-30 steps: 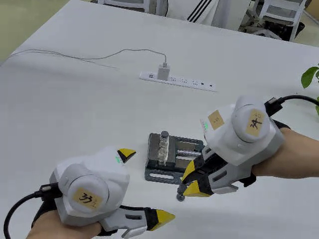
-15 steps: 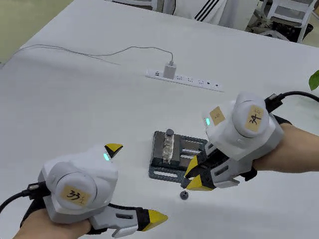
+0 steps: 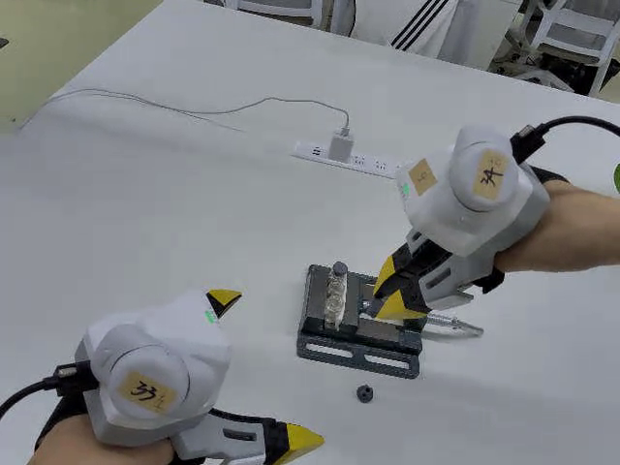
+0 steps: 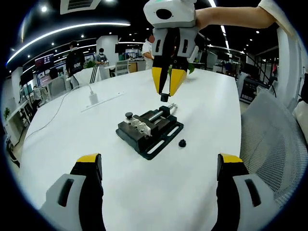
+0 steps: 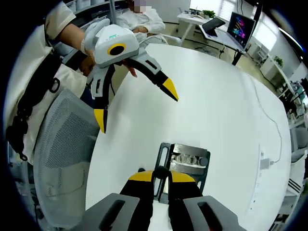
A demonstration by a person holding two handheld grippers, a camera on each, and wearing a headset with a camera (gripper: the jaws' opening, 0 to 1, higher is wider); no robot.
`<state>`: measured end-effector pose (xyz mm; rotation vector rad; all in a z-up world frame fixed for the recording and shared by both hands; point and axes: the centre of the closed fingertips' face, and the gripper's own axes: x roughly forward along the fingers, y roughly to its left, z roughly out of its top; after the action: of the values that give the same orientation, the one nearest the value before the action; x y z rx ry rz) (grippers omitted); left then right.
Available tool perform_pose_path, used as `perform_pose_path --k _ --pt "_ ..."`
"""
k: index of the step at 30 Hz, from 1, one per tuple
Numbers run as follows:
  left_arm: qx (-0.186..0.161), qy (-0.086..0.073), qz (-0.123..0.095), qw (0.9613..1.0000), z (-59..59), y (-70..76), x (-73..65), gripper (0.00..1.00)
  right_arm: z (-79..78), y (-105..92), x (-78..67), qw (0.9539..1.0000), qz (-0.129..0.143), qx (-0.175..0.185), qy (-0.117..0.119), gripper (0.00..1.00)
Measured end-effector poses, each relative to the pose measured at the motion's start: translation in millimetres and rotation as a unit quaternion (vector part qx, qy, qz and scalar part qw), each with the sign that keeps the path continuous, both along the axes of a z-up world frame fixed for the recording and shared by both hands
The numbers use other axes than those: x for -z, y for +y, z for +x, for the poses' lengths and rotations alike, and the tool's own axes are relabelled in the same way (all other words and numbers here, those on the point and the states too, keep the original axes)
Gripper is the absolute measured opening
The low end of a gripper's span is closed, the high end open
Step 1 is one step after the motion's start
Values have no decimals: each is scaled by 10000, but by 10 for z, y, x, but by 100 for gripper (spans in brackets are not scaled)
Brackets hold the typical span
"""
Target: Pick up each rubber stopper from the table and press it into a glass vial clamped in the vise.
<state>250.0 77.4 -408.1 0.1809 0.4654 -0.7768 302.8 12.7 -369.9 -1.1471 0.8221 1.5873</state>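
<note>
The white workbench (image 3: 145, 194) stands in an open office with desks and chairs. A power strip (image 3: 354, 158) lies at upper centre. The vise (image 3: 358, 347) sits mid-frame and clamps a capped glass vial (image 3: 335, 293). A loose stopper (image 3: 364, 393) lies just below it. The right gripper (image 3: 383, 300) hangs tilted over the vise's right side, its jaws narrow and pinching a rubber stopper (image 4: 164, 97). The left gripper (image 3: 260, 370), at lower left, has its jaws spread wide.

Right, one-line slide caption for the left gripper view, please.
Right gripper pinches a dark stopper above the vise; a second stopper lies loose on the table.
</note>
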Motion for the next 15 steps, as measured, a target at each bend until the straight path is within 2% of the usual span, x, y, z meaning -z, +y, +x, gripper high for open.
perform_pose_path --k 5,12,15 --pt "-40 18 -1 10000 21 27 7 99 102 57 1 9998 -95 -150 -61 5" --pt "-68 64 -37 9999 30 35 13 97 279 111 107 9992 -274 -279 -89 5" --pt "-88 91 -50 9999 34 38 31 98 285 124 130 9990 -319 -314 -95 5"
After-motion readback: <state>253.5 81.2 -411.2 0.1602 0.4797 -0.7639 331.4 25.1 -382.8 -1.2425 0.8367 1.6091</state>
